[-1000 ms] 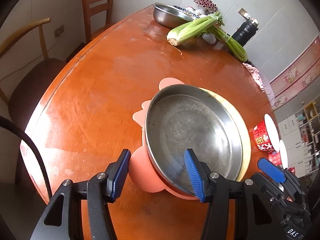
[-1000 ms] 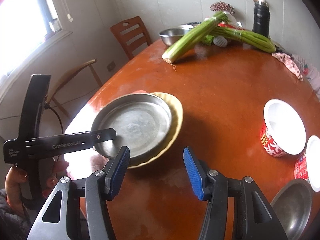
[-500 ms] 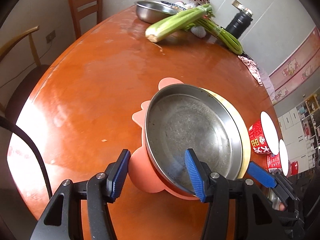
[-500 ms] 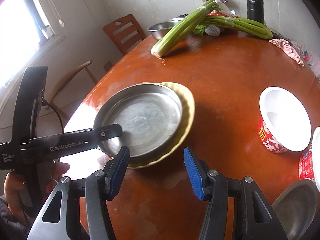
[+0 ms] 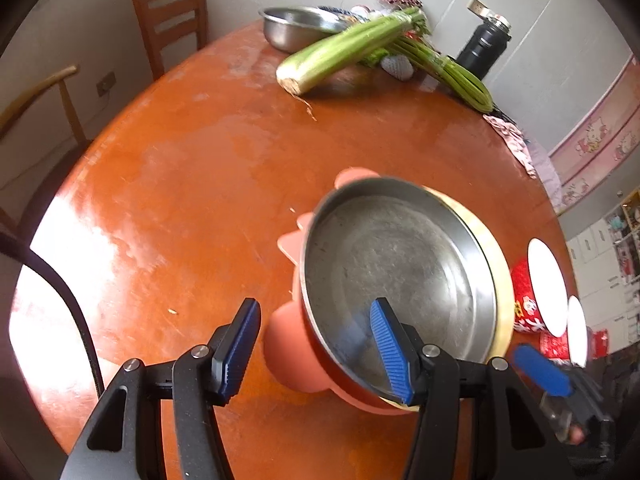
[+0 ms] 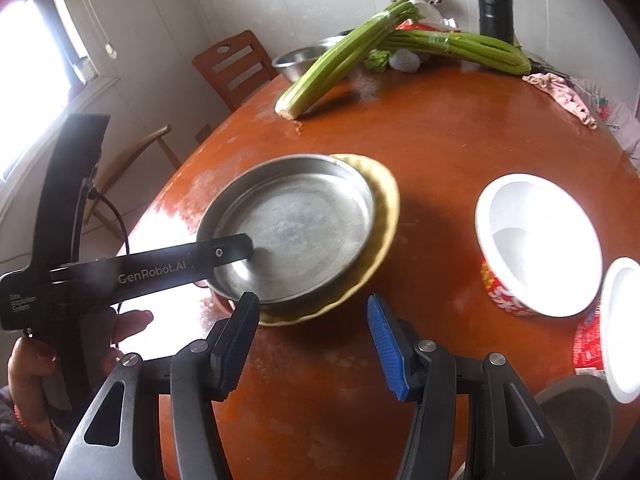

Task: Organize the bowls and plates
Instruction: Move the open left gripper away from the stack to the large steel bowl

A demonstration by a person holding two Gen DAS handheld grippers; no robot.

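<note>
Steel plate [image 5: 400, 276] tops your stack near the table's [image 5: 192, 184] left edge, left gripper [image 5: 320, 352] half-open astride its rim, right gripper [image 6: 314, 344] open, empty; red-and-white bowls [image 6: 536, 248] wait unstacked.

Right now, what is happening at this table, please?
A person holds a gripper in each hand at a round wooden table. The left gripper has its fingers astride the near rim of a stack: a steel plate on a yellow plate on a pink plate. One finger is inside the steel plate; whether they clamp it is unclear. The right gripper is open and empty beside the stack. Two red-and-white bowls and a steel bowl stand to the right.
</note>
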